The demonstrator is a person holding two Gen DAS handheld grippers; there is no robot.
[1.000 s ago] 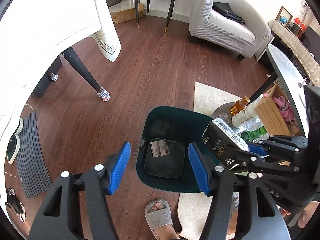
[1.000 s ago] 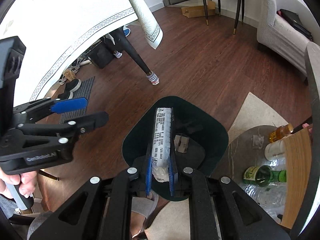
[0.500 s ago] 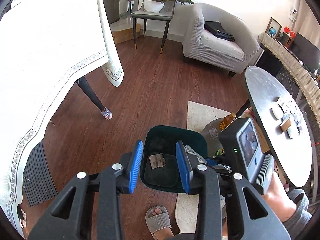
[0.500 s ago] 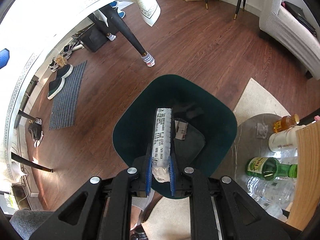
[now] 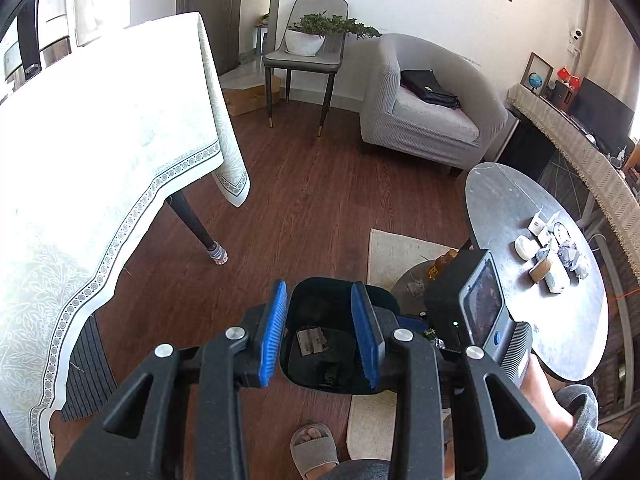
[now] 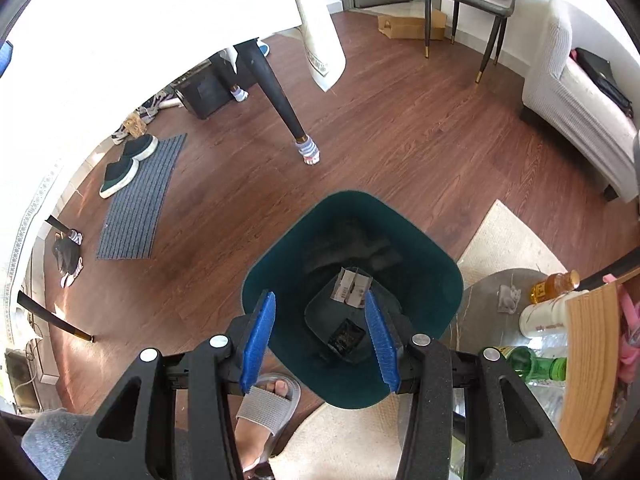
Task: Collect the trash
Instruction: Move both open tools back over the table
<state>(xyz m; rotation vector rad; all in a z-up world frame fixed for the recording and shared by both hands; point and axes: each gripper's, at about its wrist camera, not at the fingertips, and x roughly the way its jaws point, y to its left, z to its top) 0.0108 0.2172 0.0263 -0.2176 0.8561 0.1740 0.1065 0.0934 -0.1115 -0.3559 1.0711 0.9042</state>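
The dark green bin (image 6: 288,264) stands on the wood floor right under both grippers. In its bottom lie folded cardboard scraps (image 6: 352,290) and a dark snack packet (image 6: 346,336). My right gripper (image 6: 320,340) hangs over the bin's near rim; its jaws are opening and nothing is between the blue pads. My left gripper (image 5: 320,332) is higher above the same bin (image 5: 320,296), open and empty. Crumpled paper and small wrappers (image 5: 556,256) lie on the round grey table (image 5: 520,208) to the right.
A person's foot in a grey slipper (image 6: 268,396) stands beside the bin. A low shelf with a green bottle (image 6: 536,364) and other bottles is to its right, on a cream rug (image 6: 508,232). A white-clothed dining table (image 5: 100,160) fills the left; an armchair (image 5: 424,120) stands behind.
The right jaws parted and the long packet dropped from them into the bin. The left gripper rose well above the bin and its jaws narrowed.
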